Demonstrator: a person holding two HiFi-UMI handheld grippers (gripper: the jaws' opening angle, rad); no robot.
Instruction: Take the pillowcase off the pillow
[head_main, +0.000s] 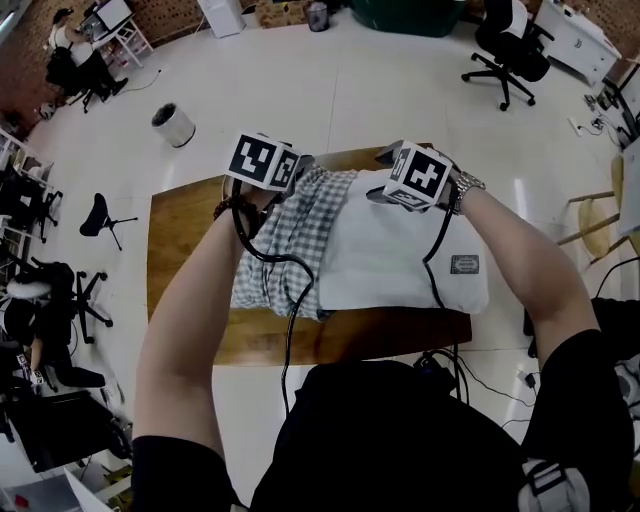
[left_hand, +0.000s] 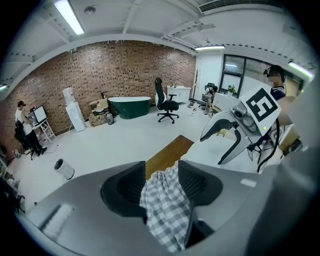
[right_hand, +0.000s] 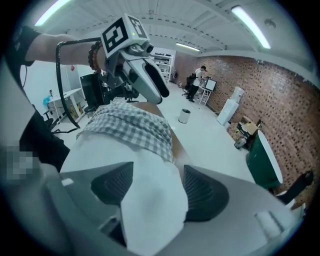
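A white pillow lies across the wooden table. The grey-and-white checked pillowcase is bunched over its left end, and most of the pillow is bare. My left gripper is at the far left corner. In the left gripper view its jaws stand apart, with a fold of checked cloth lying loosely between them. My right gripper is at the pillow's far edge. Its jaws stand wide, and the bare pillow corner bulges between them.
A black cable trails from the left gripper over the table's near edge. A white cylindrical bin stands on the floor at far left, and a black office chair at far right. More chairs and desks line the left side.
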